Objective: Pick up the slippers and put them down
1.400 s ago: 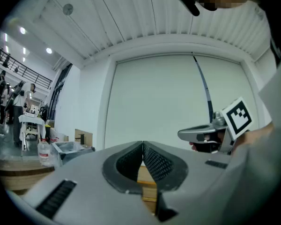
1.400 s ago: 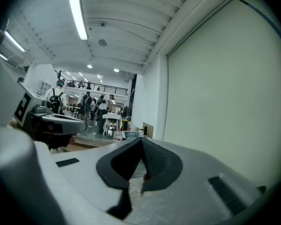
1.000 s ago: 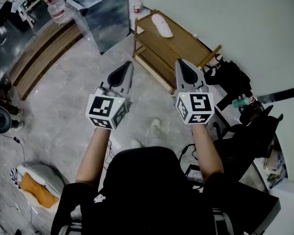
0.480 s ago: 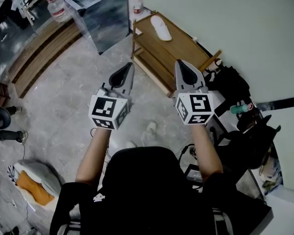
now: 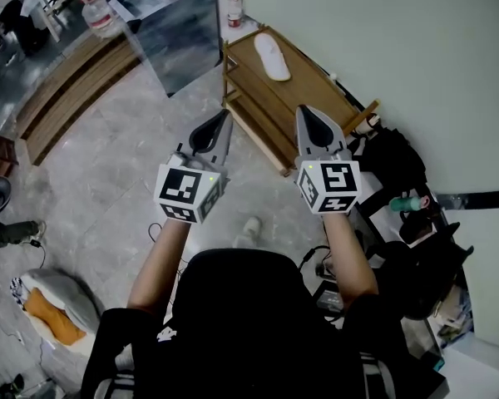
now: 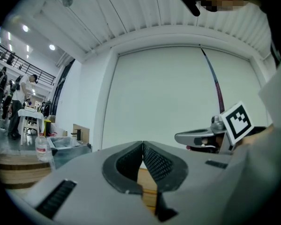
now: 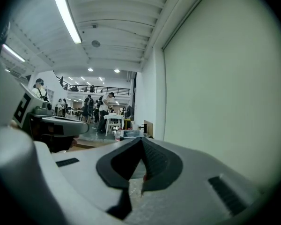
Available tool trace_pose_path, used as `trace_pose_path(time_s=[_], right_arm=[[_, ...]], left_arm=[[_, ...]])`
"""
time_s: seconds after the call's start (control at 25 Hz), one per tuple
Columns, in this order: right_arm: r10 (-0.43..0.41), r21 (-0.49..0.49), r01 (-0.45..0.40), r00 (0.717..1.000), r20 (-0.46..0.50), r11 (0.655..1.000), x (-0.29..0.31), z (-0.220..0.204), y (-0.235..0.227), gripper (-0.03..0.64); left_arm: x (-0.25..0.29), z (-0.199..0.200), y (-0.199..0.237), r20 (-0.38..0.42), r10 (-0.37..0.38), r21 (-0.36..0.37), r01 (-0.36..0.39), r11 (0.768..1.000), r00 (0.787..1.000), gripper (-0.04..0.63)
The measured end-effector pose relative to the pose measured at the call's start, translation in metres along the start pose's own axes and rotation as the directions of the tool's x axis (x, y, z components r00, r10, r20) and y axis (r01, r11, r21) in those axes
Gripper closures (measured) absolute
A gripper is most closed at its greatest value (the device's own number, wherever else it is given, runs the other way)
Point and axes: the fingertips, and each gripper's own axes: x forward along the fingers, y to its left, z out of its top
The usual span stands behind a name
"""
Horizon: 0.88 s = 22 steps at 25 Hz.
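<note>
One white slipper (image 5: 272, 56) lies on the top board of a wooden rack (image 5: 316, 86) against the wall, in the head view. My left gripper (image 5: 224, 116) is held out over the floor, its tip just short of the rack's near edge. To its right, my right gripper (image 5: 302, 110) hovers over the rack's near side. Both point level toward the wall, well short of the slipper. The left gripper (image 6: 143, 146) has its pads closed together with nothing between them. The right gripper (image 7: 141, 142) is likewise shut and empty. Only this one slipper is in view.
A metal box (image 5: 170, 23) stands left of the rack, with a water jug (image 5: 97, 13) and a small bottle (image 5: 234, 7) near it. Black bags (image 5: 399, 152) crowd the floor right of the rack. Wooden planks (image 5: 66, 90) lie at far left. People stand by a white table (image 7: 113, 121).
Both grippers have moved forward together toward the rack, and the rack now lies closer under their tips. Their jaws have stayed shut.
</note>
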Motion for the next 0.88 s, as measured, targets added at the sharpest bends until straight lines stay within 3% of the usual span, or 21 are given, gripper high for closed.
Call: trace_pose_path(time_s=[0.28,0.64,0.88], right_arm=[[0.049,-0.004,-0.049,0.999,-0.012,0.999,0.019,-0.002,-0.016,0.618],[0.094,0.003,-0.094,0.994,-0.057,0.996,0.041,-0.024,-0.016,0.618],[0.101,0.007,-0.101,0.993,-0.06,0.995,0.059,-0.022,-0.021,0.618]], left_arm=[[0.024,-0.01,-0.003,-0.019,0.011,-0.02,-0.012,1.0,1.0,0.591],[0.031,-0.023,0.015,-0.065,0.086,-0.09,-0.091,0.992,0.994,0.591],[0.046,-0.025,0.028,-0.072,0.089,-0.086,-0.096,0.992,0.993,0.591]])
